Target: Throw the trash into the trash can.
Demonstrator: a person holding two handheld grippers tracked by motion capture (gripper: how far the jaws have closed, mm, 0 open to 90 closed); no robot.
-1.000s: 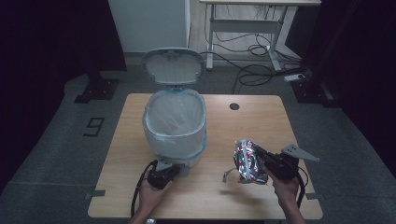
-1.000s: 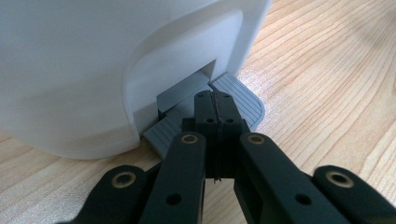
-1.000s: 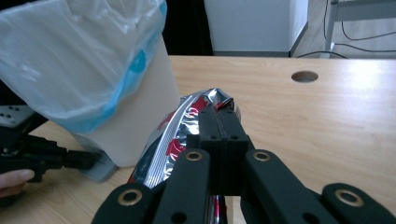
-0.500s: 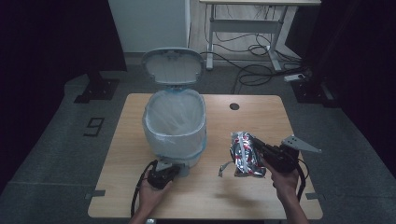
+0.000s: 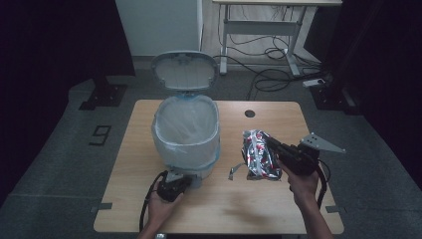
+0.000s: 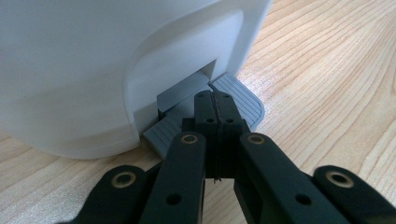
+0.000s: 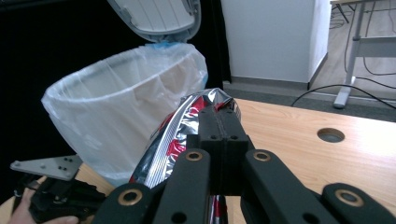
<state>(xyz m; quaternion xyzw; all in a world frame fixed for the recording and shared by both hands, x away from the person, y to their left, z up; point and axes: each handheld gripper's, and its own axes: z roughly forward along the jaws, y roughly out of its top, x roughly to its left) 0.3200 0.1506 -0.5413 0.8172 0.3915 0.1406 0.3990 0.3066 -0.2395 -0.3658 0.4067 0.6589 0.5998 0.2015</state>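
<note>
A white pedal bin (image 5: pixel 186 144) lined with a clear bag stands at the table's middle left, its grey lid (image 5: pixel 184 69) up. My left gripper (image 5: pixel 176 185) is shut, its tip (image 6: pixel 215 100) resting on the bin's grey pedal (image 6: pixel 240 95) at the base. My right gripper (image 5: pixel 272 144) is shut on a crumpled silver and red foil bag (image 5: pixel 255 157), held above the table to the right of the bin. In the right gripper view the foil bag (image 7: pixel 168 140) hangs from the shut jaws, with the lined bin (image 7: pixel 121 102) and its raised lid (image 7: pixel 159 16) just beyond.
The wooden table (image 5: pixel 298 214) has a round cable hole (image 5: pixel 250 113) at the back right. A small foil strip (image 5: pixel 234 172) lies or hangs below the bag. The left gripper (image 7: pixel 56 196) shows low in the right gripper view. Desk legs and cables lie on the floor behind.
My right gripper has risen and moved slightly left and away with the foil bag, closer to the bin. The left gripper has stayed on the pedal and the lid stays up.
</note>
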